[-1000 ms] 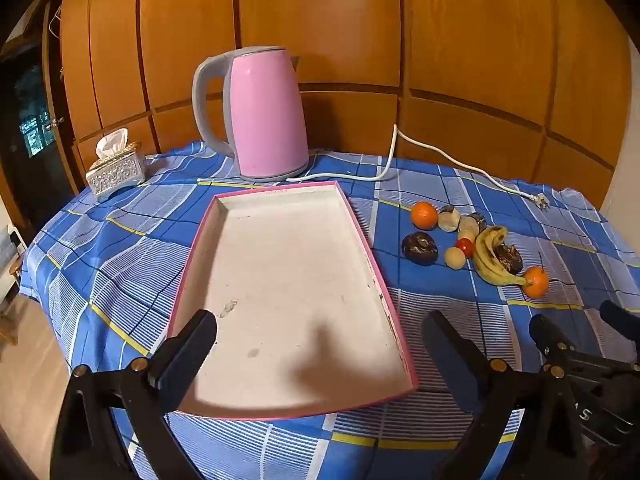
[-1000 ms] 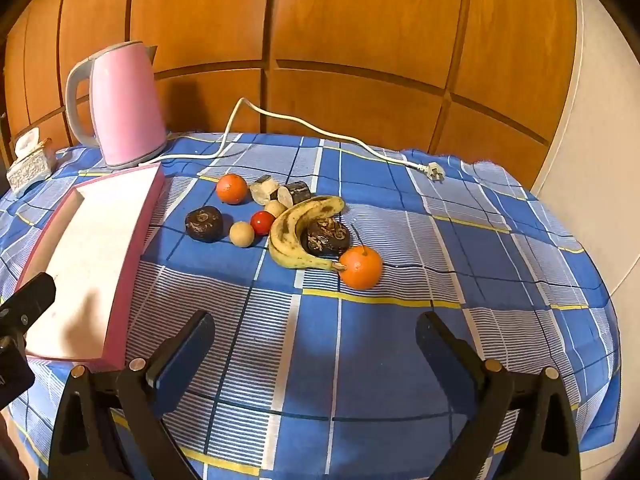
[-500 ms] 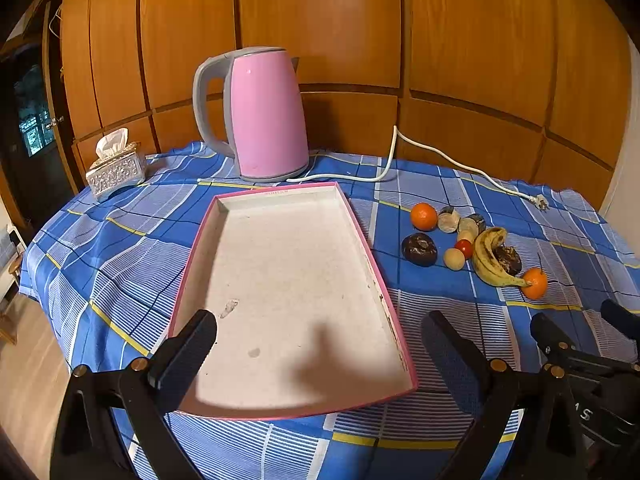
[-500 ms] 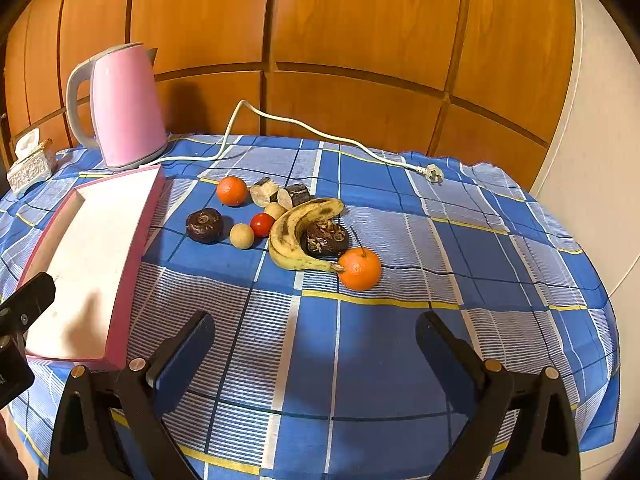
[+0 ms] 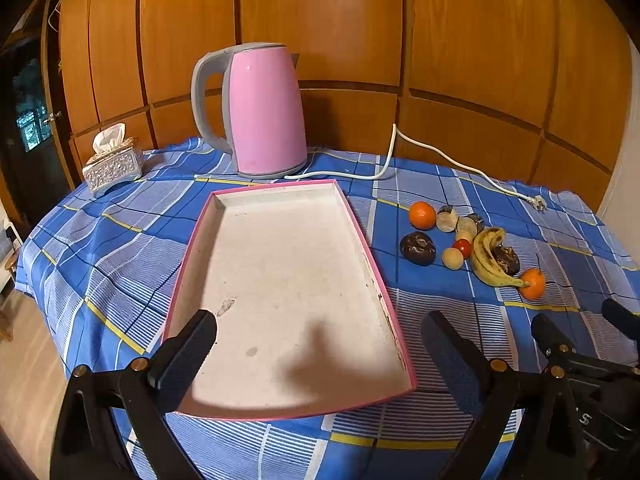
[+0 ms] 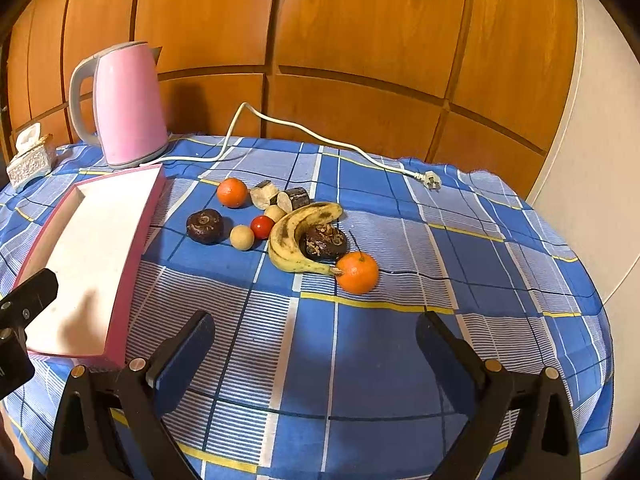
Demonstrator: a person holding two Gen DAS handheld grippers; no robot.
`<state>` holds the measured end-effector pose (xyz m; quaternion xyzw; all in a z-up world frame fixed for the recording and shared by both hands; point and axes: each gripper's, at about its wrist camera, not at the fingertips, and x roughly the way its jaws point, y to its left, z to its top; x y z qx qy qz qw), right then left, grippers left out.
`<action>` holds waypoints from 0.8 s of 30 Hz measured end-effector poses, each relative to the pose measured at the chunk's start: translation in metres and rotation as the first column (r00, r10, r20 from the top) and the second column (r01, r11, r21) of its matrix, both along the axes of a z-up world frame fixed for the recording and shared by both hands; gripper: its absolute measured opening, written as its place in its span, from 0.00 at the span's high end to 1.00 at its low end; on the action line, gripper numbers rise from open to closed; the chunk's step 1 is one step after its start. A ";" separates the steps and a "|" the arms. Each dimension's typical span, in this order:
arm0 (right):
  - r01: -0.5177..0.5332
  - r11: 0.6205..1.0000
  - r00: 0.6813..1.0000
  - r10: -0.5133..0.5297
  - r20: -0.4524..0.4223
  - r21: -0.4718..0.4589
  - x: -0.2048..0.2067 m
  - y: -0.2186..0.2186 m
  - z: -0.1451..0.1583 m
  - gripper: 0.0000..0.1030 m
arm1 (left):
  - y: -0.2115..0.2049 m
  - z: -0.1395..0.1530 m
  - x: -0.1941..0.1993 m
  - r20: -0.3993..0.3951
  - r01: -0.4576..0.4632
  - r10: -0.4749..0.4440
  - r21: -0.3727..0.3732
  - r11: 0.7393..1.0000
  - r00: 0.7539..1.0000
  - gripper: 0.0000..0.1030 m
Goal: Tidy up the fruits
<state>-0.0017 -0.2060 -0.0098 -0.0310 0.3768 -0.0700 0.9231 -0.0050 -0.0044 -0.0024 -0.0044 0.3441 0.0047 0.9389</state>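
Fruit sits in a loose cluster on the blue checked tablecloth [image 6: 360,360], to the right of the empty pink-edged tray [image 5: 280,280], and nothing has gone into the tray yet. Both tools hang above the near edge of the table with jaws spread wide and nothing between them: the left gripper [image 5: 318,344] over the tray's near end, the right gripper [image 6: 314,344] over bare cloth in front of the fruit.

Nearest the right gripper is an orange [image 6: 357,272], touching the stem end of a spotted banana [image 6: 296,236]. A dark, wrinkled fruit [image 6: 322,242] lies tucked in the banana's curve. Further back are a small red fruit [image 6: 262,227], a pale round one [image 6: 241,237], another dark fruit [image 6: 205,226] closest to the tray, a second orange [image 6: 232,192], and some cut pieces (too small to identify).

Risks, as I judge them: the pieces are crowded, so closing on the near orange could nudge the banana and shove the round ones, which would roll freely on the cloth, perhaps toward the table edge. The banana looks overripe and may bruise or split under a hard pinch. The cloth is rumpled and could drag if a fingertip catches it. A pink kettle [image 5: 264,112] and its white cord [image 6: 304,132] stand behind, well apart from the fruit.
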 end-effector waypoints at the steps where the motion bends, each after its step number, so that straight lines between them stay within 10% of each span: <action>1: 0.001 1.000 1.000 -0.001 0.002 -0.001 0.001 -0.001 0.000 0.01 | -0.001 0.000 0.000 0.000 0.000 0.000 0.001 1.000 1.000 0.00; 24: -0.002 1.000 1.000 0.002 0.000 0.011 0.004 -0.004 -0.003 0.01 | -0.011 -0.002 0.003 -0.010 0.017 -0.017 0.018 1.000 1.000 0.00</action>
